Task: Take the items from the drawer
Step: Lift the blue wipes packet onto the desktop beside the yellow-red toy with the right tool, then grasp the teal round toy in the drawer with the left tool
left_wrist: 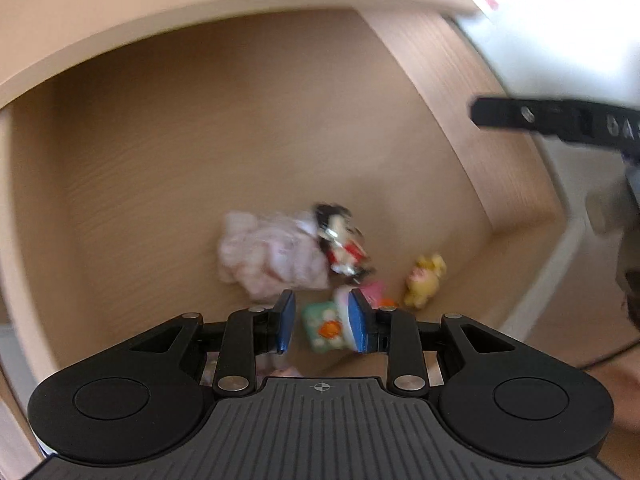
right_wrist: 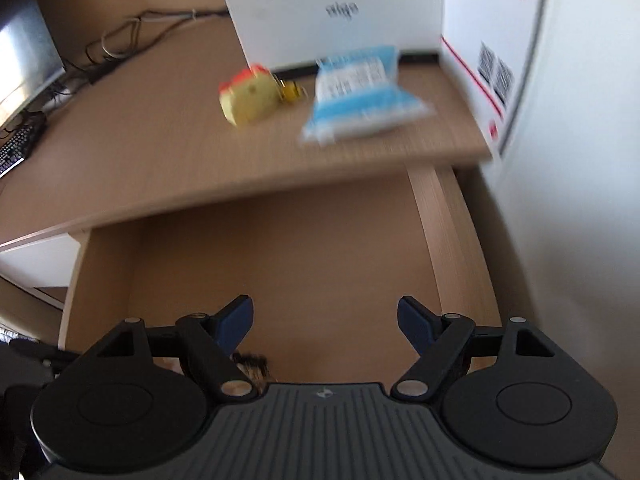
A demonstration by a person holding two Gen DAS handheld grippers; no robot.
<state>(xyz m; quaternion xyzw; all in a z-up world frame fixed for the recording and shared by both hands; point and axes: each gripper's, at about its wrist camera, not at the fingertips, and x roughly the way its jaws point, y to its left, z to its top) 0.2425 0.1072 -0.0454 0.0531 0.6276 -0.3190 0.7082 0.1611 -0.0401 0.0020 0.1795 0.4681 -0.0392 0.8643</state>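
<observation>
My left gripper (left_wrist: 322, 322) points down into the open drawer (left_wrist: 168, 152), its blue pads parted with nothing pressed between them; a small green packet (left_wrist: 324, 328) lies on the drawer floor in the gap below. Just past the pads sit a pink packet (left_wrist: 374, 290), a little yellow figure (left_wrist: 424, 280), a dark-haired doll in red (left_wrist: 344, 244) and a pale pink crumpled bundle (left_wrist: 268, 256), all clustered near the drawer's front right corner, all blurred. My right gripper (right_wrist: 325, 326) hangs over the drawer with its jaws spread wide and empty. Beyond it, on the desktop (right_wrist: 160, 152), lie a blue-and-white packet (right_wrist: 360, 96) and, just left of it, a yellow toy (right_wrist: 250, 96), in front of a white box (right_wrist: 328, 12).
</observation>
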